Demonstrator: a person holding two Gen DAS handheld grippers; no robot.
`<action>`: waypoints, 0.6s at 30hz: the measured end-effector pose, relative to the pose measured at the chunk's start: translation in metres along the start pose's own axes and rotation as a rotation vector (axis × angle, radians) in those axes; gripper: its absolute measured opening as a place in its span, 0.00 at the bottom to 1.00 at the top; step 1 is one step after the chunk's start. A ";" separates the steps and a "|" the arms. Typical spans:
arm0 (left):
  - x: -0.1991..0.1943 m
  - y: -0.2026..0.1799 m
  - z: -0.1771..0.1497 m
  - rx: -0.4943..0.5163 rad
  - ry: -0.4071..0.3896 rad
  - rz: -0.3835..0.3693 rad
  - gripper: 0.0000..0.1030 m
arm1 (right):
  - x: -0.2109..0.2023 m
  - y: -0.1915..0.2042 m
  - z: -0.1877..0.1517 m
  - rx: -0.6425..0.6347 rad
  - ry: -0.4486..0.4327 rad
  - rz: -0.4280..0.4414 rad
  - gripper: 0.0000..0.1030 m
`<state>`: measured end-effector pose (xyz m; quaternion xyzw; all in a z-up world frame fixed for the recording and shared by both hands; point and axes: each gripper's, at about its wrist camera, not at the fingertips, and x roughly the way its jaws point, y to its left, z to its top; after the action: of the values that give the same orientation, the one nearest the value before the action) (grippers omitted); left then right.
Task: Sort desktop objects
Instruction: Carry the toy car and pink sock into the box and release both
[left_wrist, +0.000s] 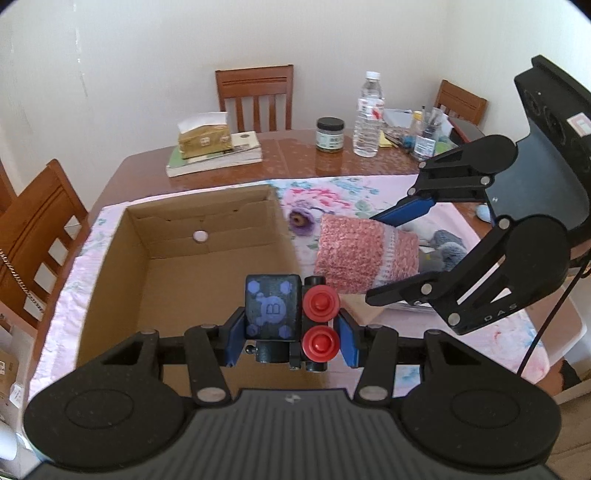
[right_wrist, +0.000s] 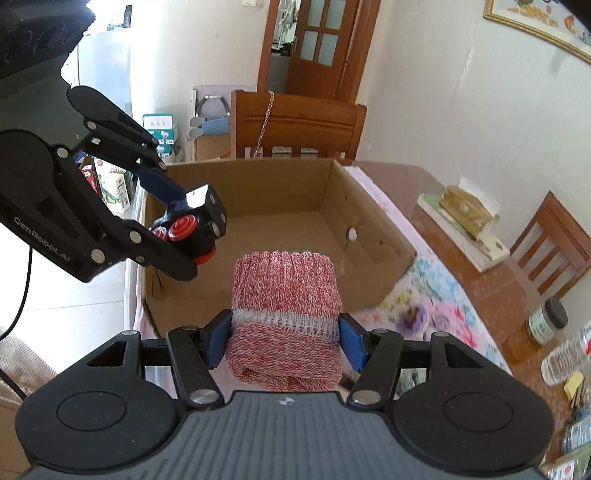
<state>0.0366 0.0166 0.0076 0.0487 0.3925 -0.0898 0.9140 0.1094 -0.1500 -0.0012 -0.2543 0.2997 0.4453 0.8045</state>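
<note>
My left gripper (left_wrist: 291, 339) is shut on a black toy block with red knobs (left_wrist: 288, 317) and holds it over the near edge of an open cardboard box (left_wrist: 166, 236). It also shows in the right wrist view (right_wrist: 192, 225). My right gripper (right_wrist: 284, 341) is shut on a folded pink knitted cloth (right_wrist: 286, 317) and holds it above the box's rim (right_wrist: 258, 166). In the left wrist view the cloth (left_wrist: 365, 254) hangs just right of the box. The box inside looks empty.
A floral pink cloth (left_wrist: 343, 192) covers the wooden table. At the back stand a tissue pack on books (left_wrist: 207, 142), a dark jar (left_wrist: 330, 133), a water bottle (left_wrist: 367, 118) and clutter. A grey plush (left_wrist: 443, 251) lies right. Wooden chairs (left_wrist: 255, 96) surround the table.
</note>
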 end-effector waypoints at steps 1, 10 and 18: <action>0.000 0.005 -0.001 -0.002 -0.001 0.005 0.48 | 0.002 0.001 0.004 -0.004 -0.003 -0.003 0.64; 0.014 0.044 -0.009 -0.034 0.021 0.038 0.48 | 0.029 0.005 0.034 0.018 -0.019 -0.024 0.64; 0.027 0.063 -0.011 -0.043 0.031 0.050 0.48 | 0.051 0.013 0.048 0.048 -0.018 -0.019 0.64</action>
<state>0.0596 0.0772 -0.0187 0.0402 0.4074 -0.0579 0.9105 0.1318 -0.0829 -0.0063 -0.2339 0.3005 0.4327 0.8172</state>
